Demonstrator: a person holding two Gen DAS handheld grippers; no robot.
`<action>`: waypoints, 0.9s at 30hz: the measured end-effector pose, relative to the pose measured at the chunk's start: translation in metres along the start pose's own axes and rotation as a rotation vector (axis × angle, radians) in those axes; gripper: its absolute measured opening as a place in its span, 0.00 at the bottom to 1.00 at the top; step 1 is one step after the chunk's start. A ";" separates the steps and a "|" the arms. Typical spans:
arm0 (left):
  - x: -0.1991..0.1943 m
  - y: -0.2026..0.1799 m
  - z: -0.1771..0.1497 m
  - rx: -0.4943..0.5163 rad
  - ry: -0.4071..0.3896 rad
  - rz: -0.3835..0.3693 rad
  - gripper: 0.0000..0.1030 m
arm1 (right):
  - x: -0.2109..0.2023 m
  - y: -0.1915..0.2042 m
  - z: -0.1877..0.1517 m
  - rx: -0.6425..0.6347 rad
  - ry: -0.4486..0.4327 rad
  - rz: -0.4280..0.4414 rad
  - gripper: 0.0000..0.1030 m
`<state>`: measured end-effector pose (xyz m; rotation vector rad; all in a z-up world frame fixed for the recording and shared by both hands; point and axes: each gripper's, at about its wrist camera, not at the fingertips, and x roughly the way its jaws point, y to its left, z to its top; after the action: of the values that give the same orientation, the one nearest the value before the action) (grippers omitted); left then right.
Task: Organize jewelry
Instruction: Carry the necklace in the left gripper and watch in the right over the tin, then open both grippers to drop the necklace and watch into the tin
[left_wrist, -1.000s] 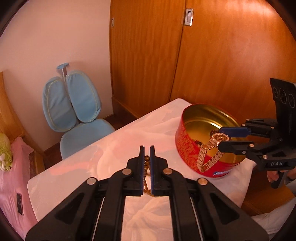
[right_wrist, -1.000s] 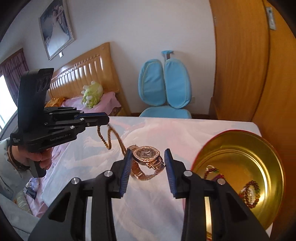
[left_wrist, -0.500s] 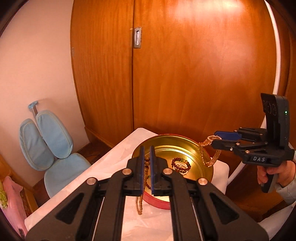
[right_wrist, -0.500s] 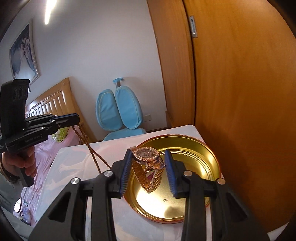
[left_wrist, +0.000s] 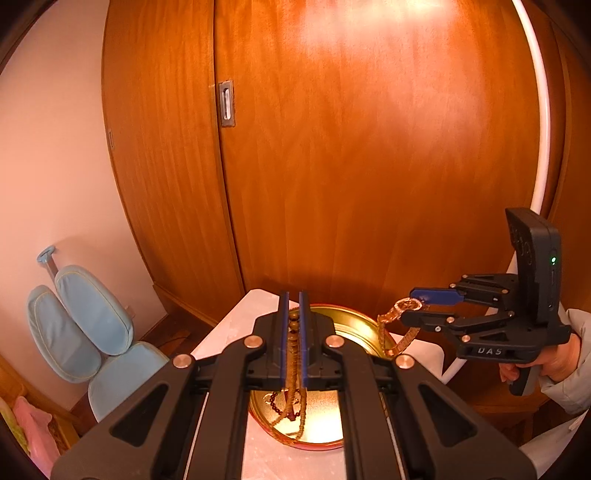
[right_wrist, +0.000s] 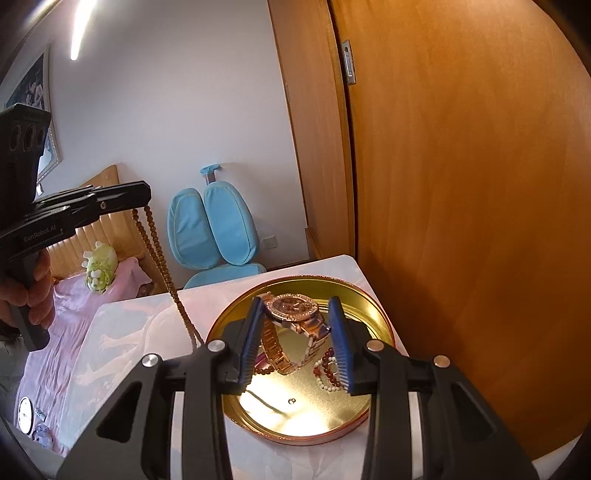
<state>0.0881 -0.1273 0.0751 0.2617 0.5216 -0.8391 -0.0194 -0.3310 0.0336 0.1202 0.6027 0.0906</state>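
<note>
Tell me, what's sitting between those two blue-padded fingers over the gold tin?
In the right wrist view, a rose-gold watch sits gripped between the right gripper pads, hanging above the tin; beaded bracelets lie below.

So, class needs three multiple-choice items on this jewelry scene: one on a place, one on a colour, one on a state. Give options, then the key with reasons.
1. Where is the watch?
A. on the bed
B. above the tin
C. on the chair

2. What colour is the tin's inside?
A. gold
B. blue
C. white

3. What is the left gripper doing?
A. open, empty
B. shut on the watch
C. shut on the beads

Key:
1 B, the watch sits between the right gripper's pads over the tin.
2 A, its floor shines gold.
3 C, the bead string hangs from its closed pads.
</note>
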 end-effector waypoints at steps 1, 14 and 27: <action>0.001 -0.001 0.000 0.006 0.000 0.000 0.05 | 0.001 -0.002 0.001 0.002 0.001 0.000 0.36; 0.072 0.000 -0.030 0.043 0.226 -0.034 0.05 | 0.055 -0.006 0.003 -0.050 0.211 -0.019 0.36; 0.194 -0.013 -0.110 0.210 0.787 -0.037 0.05 | 0.147 -0.013 -0.030 -0.080 0.682 -0.021 0.36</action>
<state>0.1485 -0.2132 -0.1216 0.7909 1.1746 -0.8108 0.0851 -0.3234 -0.0750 0.0010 1.2794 0.1367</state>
